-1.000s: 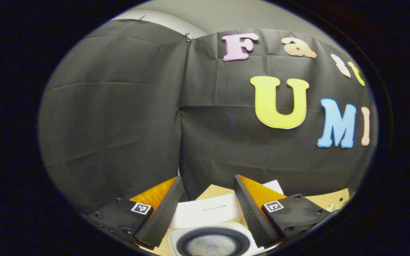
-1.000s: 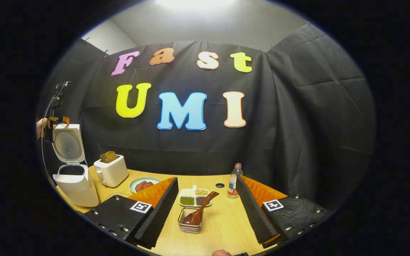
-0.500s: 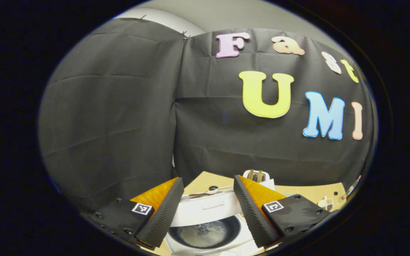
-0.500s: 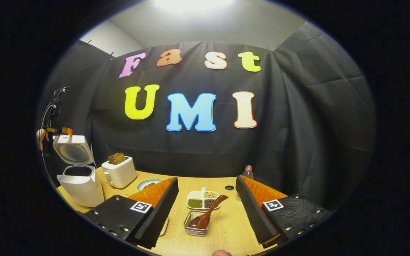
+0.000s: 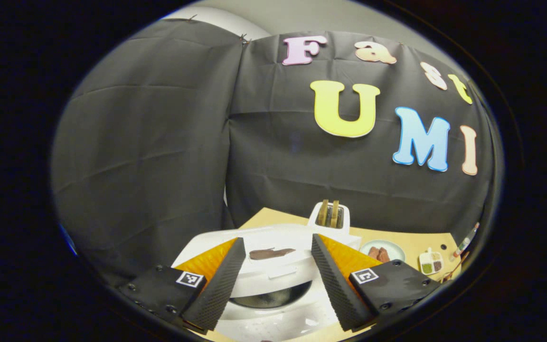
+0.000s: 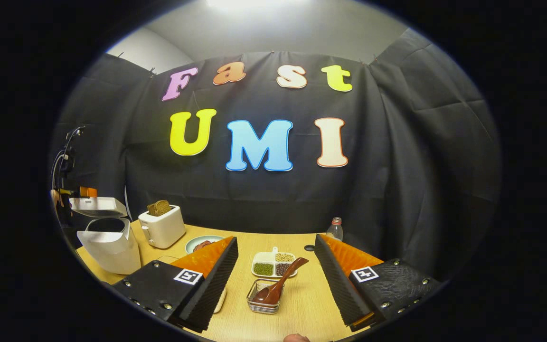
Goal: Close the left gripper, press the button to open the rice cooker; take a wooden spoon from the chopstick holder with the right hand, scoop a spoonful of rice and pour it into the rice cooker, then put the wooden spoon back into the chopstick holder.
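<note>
On the table, the spoon [image 6: 278,283] sits in its holder [image 6: 265,302] between the right tool's [image 6: 276,280] wide-open, empty jaws, while the left tool [image 5: 276,280], also open, hovers over the cooker [image 5: 273,280] lid.

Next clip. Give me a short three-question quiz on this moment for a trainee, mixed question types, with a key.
1. True or false: the wooden spoon rests in the wire holder on the table.
2. Which stands nearest the rice cooker? A. the water bottle B. the toaster C. the divided dish of beans
3. Fill in: the fingers of the right gripper stand ____, with nothing between them.

Key
1. True. Its bowl sits in the holder and the handle leans out toward the dish.
2. B.
3. Apart (open). The left gripper is open too, held over the cooker's lid.
</note>
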A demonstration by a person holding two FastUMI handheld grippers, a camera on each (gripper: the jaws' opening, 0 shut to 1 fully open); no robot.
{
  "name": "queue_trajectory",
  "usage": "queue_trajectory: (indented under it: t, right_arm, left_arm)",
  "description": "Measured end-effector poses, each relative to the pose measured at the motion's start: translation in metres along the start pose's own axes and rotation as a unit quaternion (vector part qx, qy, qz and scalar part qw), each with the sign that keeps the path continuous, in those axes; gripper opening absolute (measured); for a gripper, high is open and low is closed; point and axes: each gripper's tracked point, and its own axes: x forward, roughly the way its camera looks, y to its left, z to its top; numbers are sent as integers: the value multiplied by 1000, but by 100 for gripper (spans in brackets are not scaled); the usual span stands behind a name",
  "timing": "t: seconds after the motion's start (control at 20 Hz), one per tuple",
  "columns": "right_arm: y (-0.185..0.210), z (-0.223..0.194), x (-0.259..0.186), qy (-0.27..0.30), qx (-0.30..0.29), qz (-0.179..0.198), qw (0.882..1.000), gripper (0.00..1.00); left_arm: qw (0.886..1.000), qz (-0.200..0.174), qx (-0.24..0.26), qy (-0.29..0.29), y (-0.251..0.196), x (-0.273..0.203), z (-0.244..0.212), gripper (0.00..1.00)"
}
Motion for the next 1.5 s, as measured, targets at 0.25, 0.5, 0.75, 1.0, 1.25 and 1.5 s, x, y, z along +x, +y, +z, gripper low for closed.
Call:
queue_trajectory:
  t: [0.25,0.5,0.75,1.0,1.25,1.5]
  right_arm:
    - [6,-1,4,5,-1,2,1000,98]
    - [15,-2,7,8,-6,6,1000,98]
    - [23,0,9,9,-16,10,1000,98]
    - [28,-3,10,13,-17,10,1000,98]
    - [44,-1,10,13,-9,25,1000,98]
    - [62,26,7,-16,-8,43,999,98]
  left_arm:
    - [999,-7,17,29,-6,0,-42,97]
    - [998,-12,30,49,-7,3,-69,98]
    - [996,-16,42,71,-9,7,-96,98]
    - [997,-10,49,57,-12,7,-104,98]
    - [998,-17,52,27,-11,0,-100,100]
    - [998,-34,49,-5,-19,-15,-71,95]
